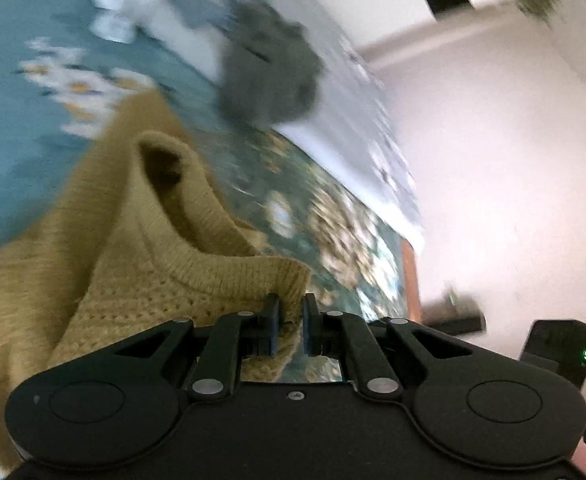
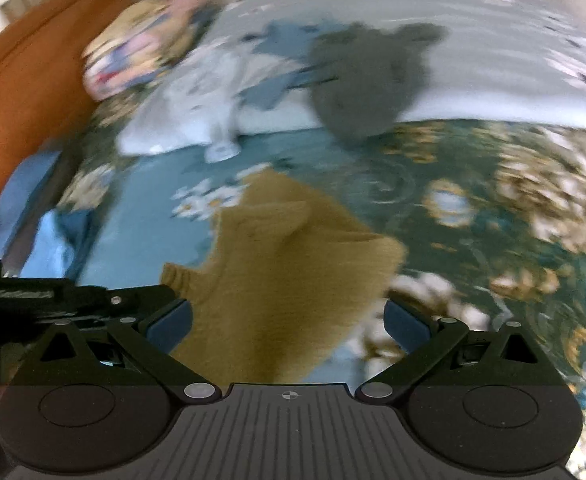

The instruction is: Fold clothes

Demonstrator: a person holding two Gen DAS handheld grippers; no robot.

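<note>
A mustard-yellow knitted sweater (image 1: 105, 248) lies crumpled on a floral bedspread (image 1: 333, 216). My left gripper (image 1: 291, 328) is shut on the sweater's ribbed hem and lifts that edge; a tube-like sleeve or neck opening stands up just ahead. In the right wrist view the same sweater (image 2: 293, 272) lies below and between the fingers of my right gripper (image 2: 289, 324), which is open and empty just above it. The left gripper (image 2: 93, 300) shows at that view's left edge. Both views are motion-blurred.
A grey garment (image 2: 369, 80), a pale blue garment (image 2: 281, 68) and a white one (image 2: 197, 108) lie heaped further back on the bed. A patterned pillow (image 2: 141, 44) and an orange headboard (image 2: 33, 64) are at the left. A white wall (image 1: 493, 160) borders the bed.
</note>
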